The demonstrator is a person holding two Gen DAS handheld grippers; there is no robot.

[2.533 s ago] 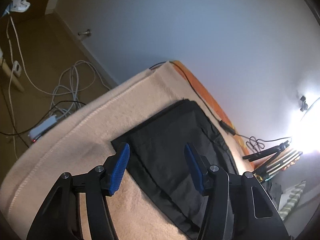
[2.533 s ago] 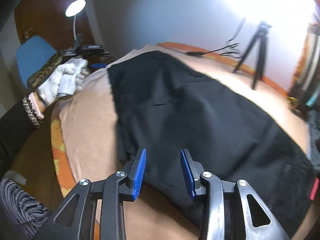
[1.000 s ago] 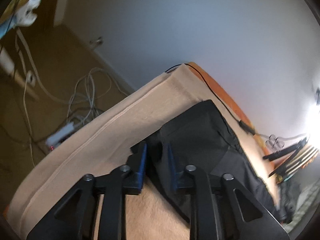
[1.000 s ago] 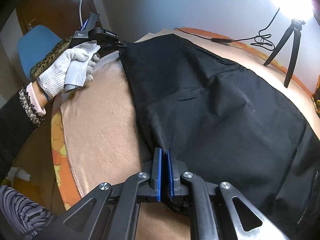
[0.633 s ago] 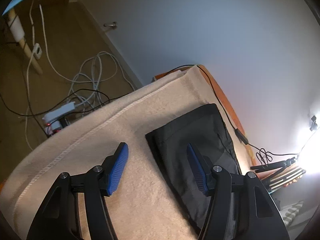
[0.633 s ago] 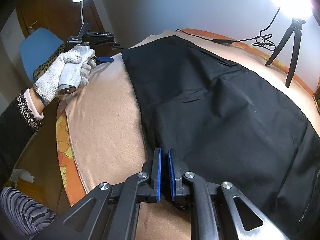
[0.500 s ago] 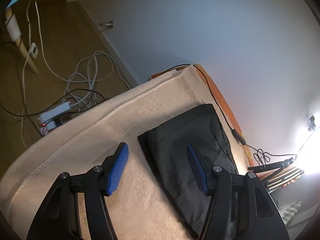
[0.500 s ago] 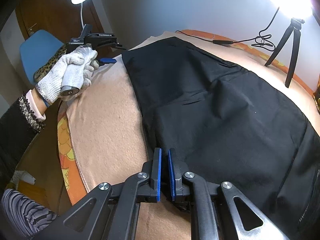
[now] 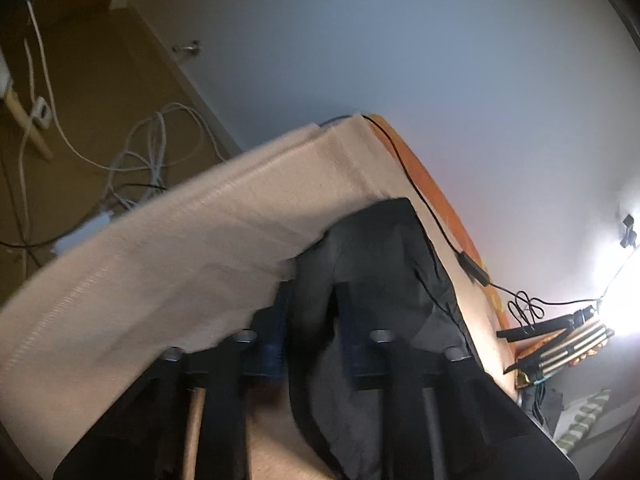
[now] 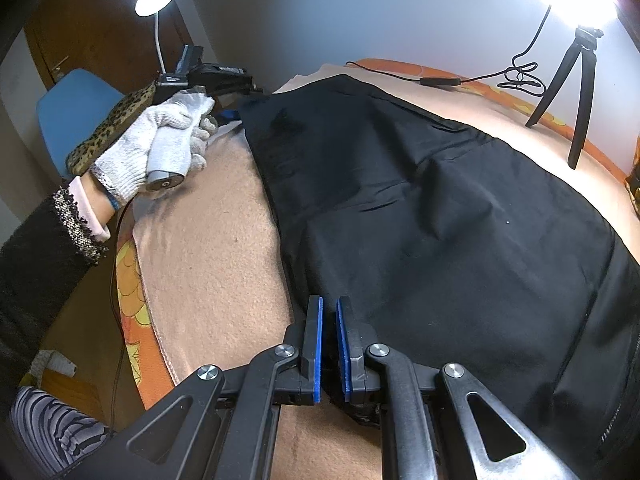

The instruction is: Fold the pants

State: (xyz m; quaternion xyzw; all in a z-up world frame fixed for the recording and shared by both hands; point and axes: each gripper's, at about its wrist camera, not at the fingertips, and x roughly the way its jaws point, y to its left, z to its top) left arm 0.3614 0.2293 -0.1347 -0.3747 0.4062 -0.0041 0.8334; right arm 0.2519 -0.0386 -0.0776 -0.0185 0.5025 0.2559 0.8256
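Black pants [image 10: 420,208] lie spread over a beige blanket [image 10: 208,280] on a bed. My right gripper [image 10: 328,344] is shut on the near edge of the pants, with dark cloth between its blue pads. My left gripper [image 9: 312,332] is closed on the far corner of the pants [image 9: 380,264], with cloth between its fingers; that view is blurred. In the right wrist view the left gripper [image 10: 236,84] sits at that far corner, held by a white-gloved hand [image 10: 160,148].
A black cable [image 10: 440,80] and a small tripod [image 10: 576,92] rest at the bed's far side by the wall. A blue chair [image 10: 72,108] and a lamp [image 10: 156,0] stand at the left. Cables [image 9: 140,160] lie on the floor beyond the blanket [image 9: 160,264].
My left gripper was open just short of the pants corner; now it has moved in and closed on the corner. My right gripper stays shut on the near edge.
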